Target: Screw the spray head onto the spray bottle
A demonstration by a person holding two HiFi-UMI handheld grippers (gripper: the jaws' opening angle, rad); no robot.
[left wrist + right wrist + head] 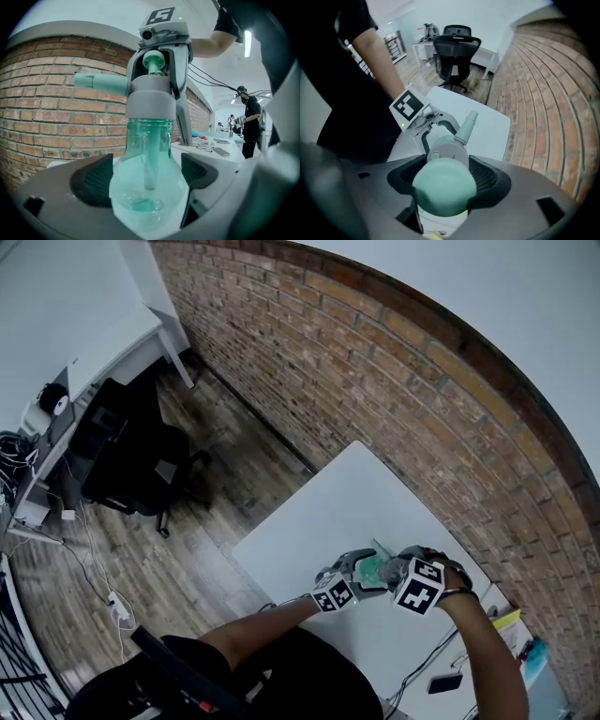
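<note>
Grip | left gripper [149, 180] fingers [91, 180] pinch spray bottle [146, 140] | right gripper [443, 180] fingers [486, 176] clamp spray head [449, 154]

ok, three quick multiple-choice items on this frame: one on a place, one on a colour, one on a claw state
1. Where is the grey-and-mint plastic spray head?
A. lying loose beside the bottle
B. on the neck of the translucent green plastic spray bottle
C. held clear above the bottle

2. What colour is the spray head's nozzle?
A. mint green
B. red
C. black

3. What state is the right claw in?
A. open, nothing between its pads
B. out of view
C. closed on the spray head's top

Answers:
1 B: the left gripper view shows the grey collar sitting on the bottle's neck.
2 A: the nozzle sticks out sideways in mint green.
3 C: the right gripper view shows both pads against the mint dome.
</note>
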